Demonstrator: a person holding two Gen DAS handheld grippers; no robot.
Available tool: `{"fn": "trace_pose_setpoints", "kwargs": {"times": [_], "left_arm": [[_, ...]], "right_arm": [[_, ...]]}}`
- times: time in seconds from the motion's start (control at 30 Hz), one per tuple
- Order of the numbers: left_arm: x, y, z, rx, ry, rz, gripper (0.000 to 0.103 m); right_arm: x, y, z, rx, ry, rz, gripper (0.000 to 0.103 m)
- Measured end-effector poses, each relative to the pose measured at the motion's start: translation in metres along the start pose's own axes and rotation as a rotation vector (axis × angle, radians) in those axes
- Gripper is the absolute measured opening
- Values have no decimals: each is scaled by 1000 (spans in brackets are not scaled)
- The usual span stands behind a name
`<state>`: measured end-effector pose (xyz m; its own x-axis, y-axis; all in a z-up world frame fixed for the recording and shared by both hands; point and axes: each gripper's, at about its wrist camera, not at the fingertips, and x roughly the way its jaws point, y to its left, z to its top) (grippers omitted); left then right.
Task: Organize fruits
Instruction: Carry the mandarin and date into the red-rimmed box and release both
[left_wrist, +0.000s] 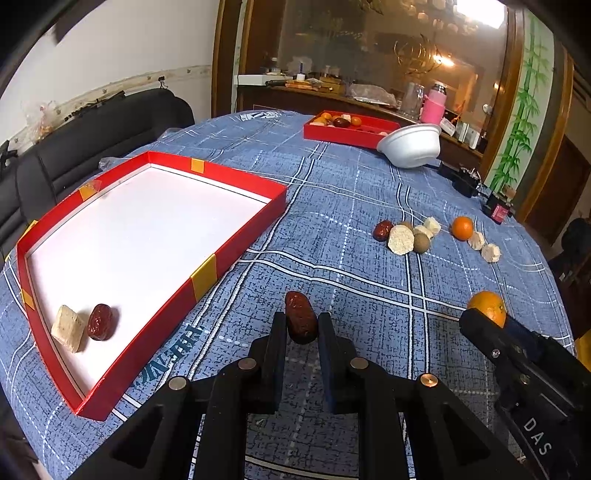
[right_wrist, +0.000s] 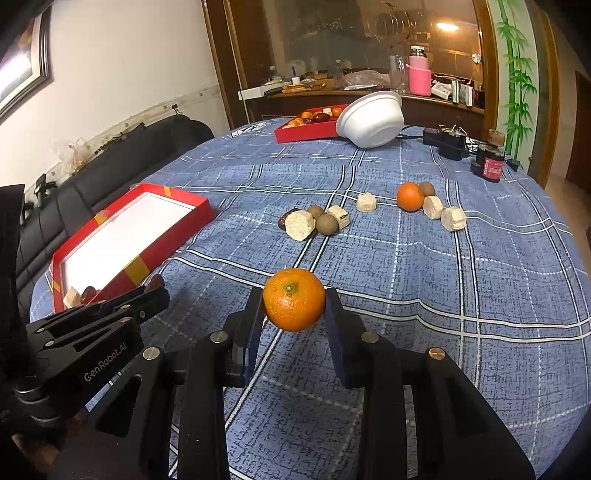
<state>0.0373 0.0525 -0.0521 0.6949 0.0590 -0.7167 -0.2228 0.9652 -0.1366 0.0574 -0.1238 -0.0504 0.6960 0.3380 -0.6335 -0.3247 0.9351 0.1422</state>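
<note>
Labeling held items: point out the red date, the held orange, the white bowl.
red date (left_wrist: 301, 317): left wrist view, middle of fruit.
held orange (right_wrist: 294, 300): right wrist view, front face.
white bowl (right_wrist: 369, 120): right wrist view, outer wall.

A tray (left_wrist: 207, 273) lies on the left of the table (left_wrist: 369, 192), a jujube (left_wrist: 100, 322) and a pale block (left_wrist: 68, 328) touching in its near corner; right of it, mid-table, sits a cluster of fruits and blocks (right_wrist: 314, 221); behind, a second tray (left_wrist: 347, 134) holds fruit, a tipped bowl (left_wrist: 410, 146) beside it.
</note>
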Motion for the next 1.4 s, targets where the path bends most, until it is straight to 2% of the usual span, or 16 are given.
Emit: {"fn": "trace_pose_setpoints", "kwargs": {"times": [0.3, 0.43, 0.57, 0.83, 0.93, 1.17, 1.4], "left_arm": [[-11, 5, -2, -24, -51, 54, 16], [-15, 14, -2, -22, -38, 69, 16], [-21, 34, 2, -57, -30, 83, 16], [-39, 89, 26, -153, -65, 136, 16], [-40, 116, 39, -194, -76, 184, 16], [-29, 166, 59, -247, -47, 281, 16], [-8, 187, 62, -292, 16, 323, 16]], "right_arm": [[4, -2, 1, 8, 18, -12, 31], [3, 3, 1, -14, 19, -35, 31], [3, 18, 3, -43, 34, -17, 31], [7, 76, 23, -166, 26, 72, 31], [13, 104, 34, -214, 20, 122, 32], [46, 159, 60, -257, 37, 232, 32], [88, 187, 74, -265, 97, 250, 32]]}}
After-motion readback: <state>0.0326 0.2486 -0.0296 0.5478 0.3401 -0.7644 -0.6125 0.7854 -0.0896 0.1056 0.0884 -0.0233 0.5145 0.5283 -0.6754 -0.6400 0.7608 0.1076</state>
